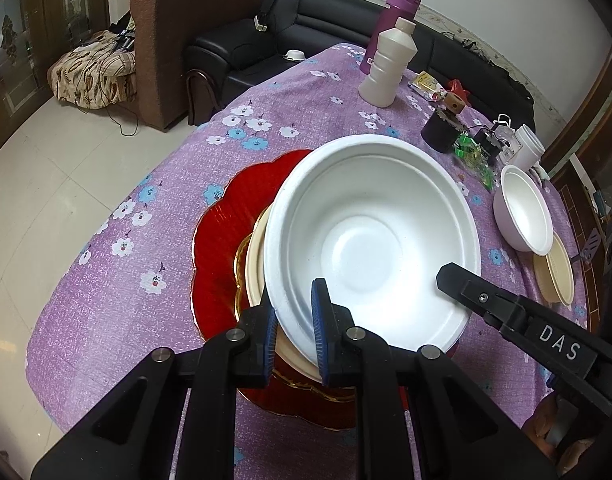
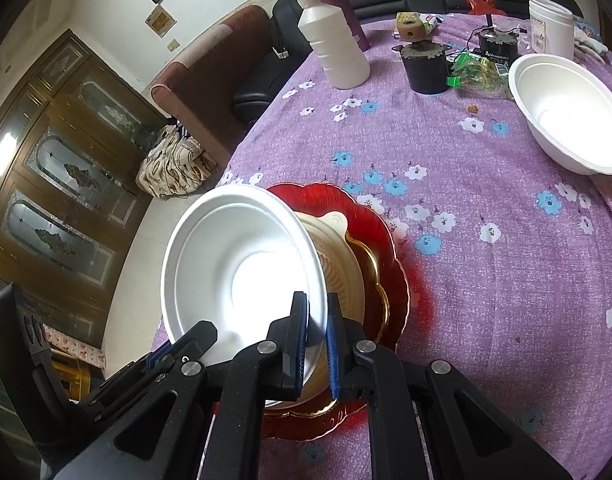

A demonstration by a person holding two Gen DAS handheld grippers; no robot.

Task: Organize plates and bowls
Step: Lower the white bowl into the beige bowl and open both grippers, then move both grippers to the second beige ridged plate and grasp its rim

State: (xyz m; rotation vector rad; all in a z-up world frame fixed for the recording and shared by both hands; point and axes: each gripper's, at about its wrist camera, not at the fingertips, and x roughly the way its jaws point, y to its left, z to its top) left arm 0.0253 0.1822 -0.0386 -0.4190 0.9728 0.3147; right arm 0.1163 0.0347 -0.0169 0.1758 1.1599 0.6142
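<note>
Both tongs grip one white foam bowl (image 1: 372, 236) by its rim. Left tongs (image 1: 294, 328) have their blue pads closed narrow on the near edge, one pad inside the bowl and one outside. Right tongs (image 2: 317, 340) pinch the rim on the opposite side the same way, and their black tip also shows in the left wrist view, resting against the bowl's inner wall. Held tilted, the bowl sits over a cream bowl (image 2: 338, 264), which rests in a gold-rimmed dish (image 2: 376, 280) on a red scalloped plate (image 1: 226, 220). This stack stands near the edge of the desk (image 2: 486, 300), covered with a purple flowered cloth. Further out, a second white foam bowl (image 2: 566, 108) leans beside cream plates (image 1: 556, 276). Beyond stand a white bottle (image 1: 386, 68), a purple flask (image 1: 390, 24) and a black pot (image 2: 424, 68).
</note>
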